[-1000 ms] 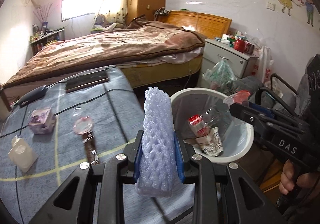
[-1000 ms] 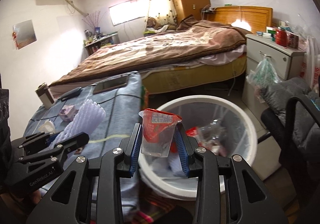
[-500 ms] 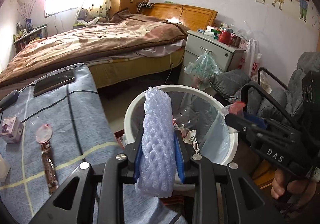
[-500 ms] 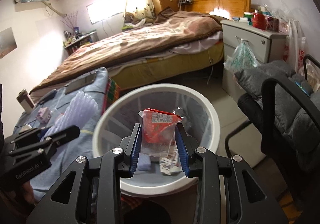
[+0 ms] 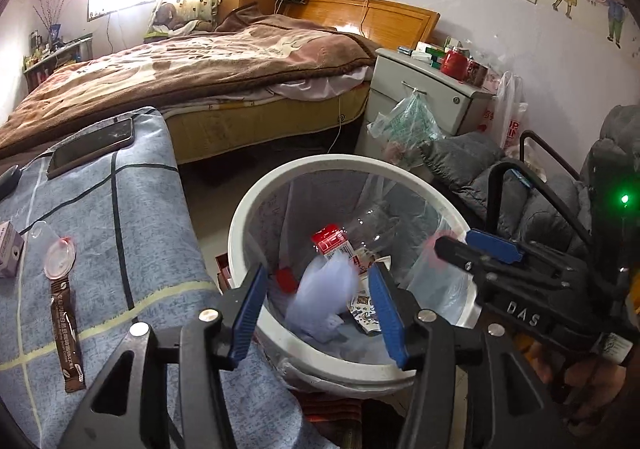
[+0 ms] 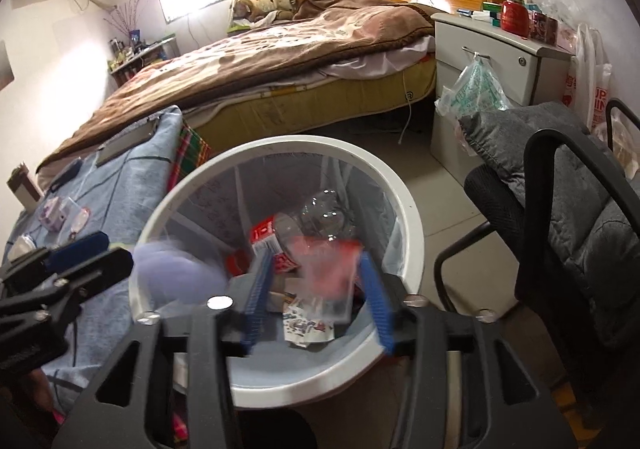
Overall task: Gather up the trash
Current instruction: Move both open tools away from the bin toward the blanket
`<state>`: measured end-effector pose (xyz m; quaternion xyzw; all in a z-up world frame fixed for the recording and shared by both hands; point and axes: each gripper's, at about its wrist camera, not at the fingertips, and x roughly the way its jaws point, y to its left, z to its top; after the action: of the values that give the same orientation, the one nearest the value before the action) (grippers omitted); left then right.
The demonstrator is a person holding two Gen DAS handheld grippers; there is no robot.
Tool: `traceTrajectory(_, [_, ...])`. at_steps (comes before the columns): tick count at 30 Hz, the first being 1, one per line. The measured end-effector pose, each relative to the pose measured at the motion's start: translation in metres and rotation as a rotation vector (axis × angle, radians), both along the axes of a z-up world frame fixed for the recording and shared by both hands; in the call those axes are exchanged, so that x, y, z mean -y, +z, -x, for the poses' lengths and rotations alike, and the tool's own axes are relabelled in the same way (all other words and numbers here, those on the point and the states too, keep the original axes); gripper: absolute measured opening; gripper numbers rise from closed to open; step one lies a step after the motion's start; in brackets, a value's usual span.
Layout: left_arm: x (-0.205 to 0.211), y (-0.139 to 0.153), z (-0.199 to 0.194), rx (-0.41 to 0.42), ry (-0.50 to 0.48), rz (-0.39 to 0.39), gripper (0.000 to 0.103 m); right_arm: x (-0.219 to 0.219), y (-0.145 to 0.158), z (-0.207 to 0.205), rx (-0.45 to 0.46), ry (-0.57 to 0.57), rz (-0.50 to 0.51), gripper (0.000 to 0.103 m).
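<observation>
Over the white trash bin (image 5: 240,225), my left gripper (image 5: 318,277) has its jaws opening. The pale purple foam net (image 5: 324,289) is a blur between the blue pads, touching neither, and is dropping into the bin. My right gripper (image 6: 316,259) is also opening above the bin (image 6: 412,217). The clear cup with a red lid (image 6: 328,273) is blurred and loose between its pads. Each view shows the other gripper: the right gripper (image 5: 460,249) at the right, the left gripper (image 6: 100,253) at the left beside the foam net (image 6: 176,273). A bottle with a red label (image 5: 332,243) and paper lie inside.
The blue-cloth table (image 5: 132,233) left of the bin holds a brown sachet (image 5: 68,333), a clear lid (image 5: 60,257) and a phone (image 5: 92,149). A black chair with a grey cushion (image 6: 560,177) stands right of the bin. The bed (image 5: 200,65) and a nightstand (image 5: 420,97) lie beyond.
Both grippers moved forward and down over the bin. Their jaws, shut on the foam net and the cup before, have spread, and both items have come loose and are falling.
</observation>
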<state>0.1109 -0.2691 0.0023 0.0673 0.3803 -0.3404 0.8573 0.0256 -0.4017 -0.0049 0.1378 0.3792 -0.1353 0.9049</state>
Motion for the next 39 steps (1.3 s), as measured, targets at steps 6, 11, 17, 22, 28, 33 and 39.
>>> traceTrajectory(6, [-0.006, 0.002, 0.002, 0.004, 0.021, -0.007, 0.063, -0.002, 0.006, 0.005, 0.023, -0.005, -0.002, 0.054])
traceTrajectory(11, [-0.018, 0.006, 0.006, 0.018, 0.042, 0.003, 0.063, -0.010, 0.012, 0.007, 0.043, 0.000, 0.002, 0.054])
traceTrajectory(17, [-0.040, 0.012, 0.011, 0.048, 0.083, 0.010, 0.063, -0.022, 0.019, 0.008, 0.077, 0.007, -0.002, 0.054])
traceTrajectory(22, [-0.061, 0.017, 0.010, 0.056, 0.126, 0.021, 0.063, -0.037, 0.023, 0.005, 0.095, 0.030, 0.009, 0.054])
traceTrajectory(28, [-0.083, 0.022, 0.009, 0.078, 0.172, 0.025, 0.063, -0.052, 0.028, 0.004, 0.108, 0.051, 0.016, 0.054])
traceTrajectory(33, [-0.100, 0.024, 0.010, 0.097, 0.206, 0.026, 0.064, -0.067, 0.032, 0.000, 0.124, 0.080, 0.019, 0.054])
traceTrajectory(39, [-0.125, 0.025, 0.009, 0.110, 0.258, 0.019, 0.064, -0.087, 0.034, -0.007, 0.139, 0.127, 0.016, 0.054])
